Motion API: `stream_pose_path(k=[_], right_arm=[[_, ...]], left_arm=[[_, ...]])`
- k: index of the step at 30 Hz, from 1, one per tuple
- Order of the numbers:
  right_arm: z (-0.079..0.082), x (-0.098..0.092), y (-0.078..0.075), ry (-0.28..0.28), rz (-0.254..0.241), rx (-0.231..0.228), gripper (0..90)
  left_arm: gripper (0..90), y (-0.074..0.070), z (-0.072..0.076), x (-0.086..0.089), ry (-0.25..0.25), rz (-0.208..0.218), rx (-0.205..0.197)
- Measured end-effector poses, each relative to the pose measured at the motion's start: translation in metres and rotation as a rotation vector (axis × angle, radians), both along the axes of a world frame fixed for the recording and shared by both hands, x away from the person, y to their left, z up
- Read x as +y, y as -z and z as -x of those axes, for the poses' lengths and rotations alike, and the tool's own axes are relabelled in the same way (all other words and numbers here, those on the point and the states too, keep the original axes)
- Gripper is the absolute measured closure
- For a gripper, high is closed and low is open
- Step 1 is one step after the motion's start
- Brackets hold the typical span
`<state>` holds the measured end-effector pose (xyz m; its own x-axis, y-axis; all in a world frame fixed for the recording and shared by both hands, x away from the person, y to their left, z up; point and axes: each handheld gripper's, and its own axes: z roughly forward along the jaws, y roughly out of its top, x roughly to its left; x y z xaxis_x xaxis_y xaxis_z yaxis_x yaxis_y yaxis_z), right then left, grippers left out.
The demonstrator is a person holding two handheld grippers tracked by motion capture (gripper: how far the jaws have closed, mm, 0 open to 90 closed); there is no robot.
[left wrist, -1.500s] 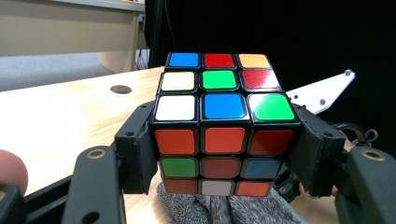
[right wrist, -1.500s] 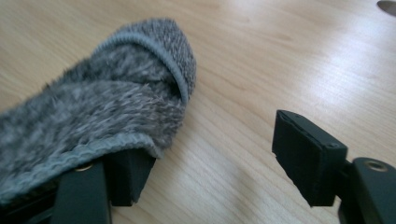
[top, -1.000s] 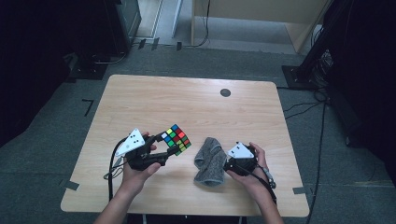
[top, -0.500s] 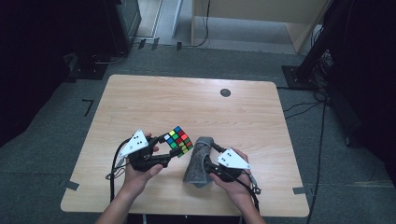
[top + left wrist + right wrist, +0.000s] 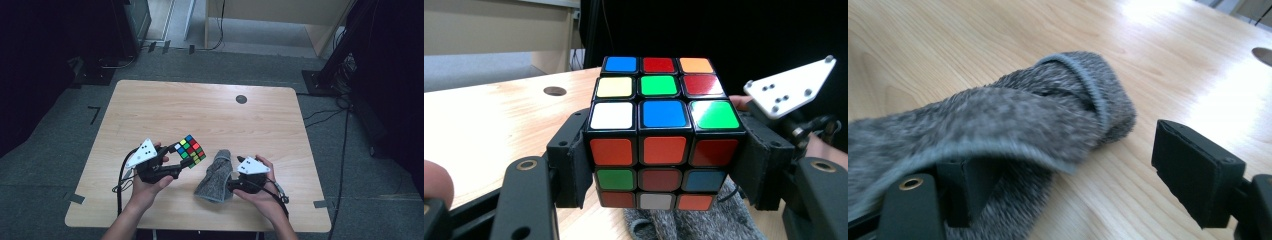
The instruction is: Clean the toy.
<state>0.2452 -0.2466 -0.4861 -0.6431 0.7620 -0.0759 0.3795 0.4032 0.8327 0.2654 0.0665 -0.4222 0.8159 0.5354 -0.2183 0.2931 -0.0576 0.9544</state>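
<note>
now the left gripper (image 5: 172, 159) stands clamped on the multicoloured plastic puzzle cube (image 5: 659, 132), raised above the table; right gripper (image 5: 1083, 175), jaws just opening around the grey knitted cloth (image 5: 1013, 125), should reclose squarely before wiping.

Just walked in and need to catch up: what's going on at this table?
A person at a wooden table works a gripper in each hand. The left gripper is clamped on a scrambled puzzle cube, holding it above the tabletop. The right gripper is at a grey knitted cloth lying bunched on the table; its jaws have just been opening, and the cloth drapes over one jaw while the other stands clear of it.
</note>
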Motion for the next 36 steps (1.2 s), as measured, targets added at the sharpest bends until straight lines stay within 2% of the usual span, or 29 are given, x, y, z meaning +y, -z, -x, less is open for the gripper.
stream_pose_path(k=[2, 3, 4, 7, 9, 12, 13, 16, 18, 19, 23, 25, 30, 33, 36], right_arm=[[0.001, -0.007, -0.002, -0.013, 0.0, 0.0, 19.8], [0.002, -0.013, -0.001, -0.037, 0.037, 0.02, 19.4], [0.002, -0.013, -0.001, -0.037, 0.037, 0.02, 19.4], [0.004, -0.02, 0.004, -0.071, 0.12, 0.032, 19.3], [0.004, -0.026, 0.004, -0.059, 0.132, 0.032, 19.6], [0.003, -0.037, -0.006, -0.002, 0.085, -0.003, 22.6], [0.003, -0.039, -0.009, 0.027, 0.048, -0.017, 23.3], [0.007, -0.036, -0.018, 0.077, -0.09, -0.101, 23.9], [0.011, -0.023, -0.023, 0.049, -0.173, -0.141, 23.9], [0.013, -0.015, -0.025, 0.024, -0.191, -0.159, 23.8], [0.024, 0.022, -0.032, -0.072, -0.222, -0.214, 22.2], [0.029, 0.037, -0.034, -0.093, -0.224, -0.235, 20.2], [0.034, 0.058, -0.033, -0.071, -0.226, -0.276, 19.3], [0.033, 0.062, -0.032, -0.046, -0.238, -0.295, 21.3], [0.034, 0.062, -0.03, -0.045, -0.246, -0.298, 25.8]], left_arm=[[34.7, 0.0, 0.0, 0.0, -0.002, -0.001, 0.001], [34.8, 0.0, 0.0, 0.0, -0.001, -0.001, 0.003], [34.8, 0.0, 0.0, 0.0, -0.001, -0.001, 0.002], [34.7, 0.0, 0.0, 0.0, 0.0, -0.001, 0.0], [34.7, 0.0, 0.0, 0.0, -0.001, -0.001, 0.001], [34.7, 0.0, 0.0, -0.001, 0.001, -0.004, 0.003], [34.8, 0.001, 0.0, -0.001, 0.001, -0.004, 0.003], [34.7, 0.0, 0.0, -0.003, -0.004, -0.003, 0.012], [34.7, 0.0, 0.001, -0.005, -0.001, -0.005, 0.014], [34.7, 0.0, 0.001, -0.006, -0.001, -0.006, 0.016], [34.7, -0.002, 0.004, -0.012, 0.009, 0.005, 0.036], [34.7, -0.003, 0.006, -0.016, 0.015, 0.01, 0.053], [34.7, -0.002, 0.01, -0.027, 0.031, -0.001, 0.089], [34.7, -0.002, 0.013, -0.032, 0.04, -0.004, 0.096], [34.7, -0.002, 0.013, -0.033, 0.039, 0.001, 0.109]])
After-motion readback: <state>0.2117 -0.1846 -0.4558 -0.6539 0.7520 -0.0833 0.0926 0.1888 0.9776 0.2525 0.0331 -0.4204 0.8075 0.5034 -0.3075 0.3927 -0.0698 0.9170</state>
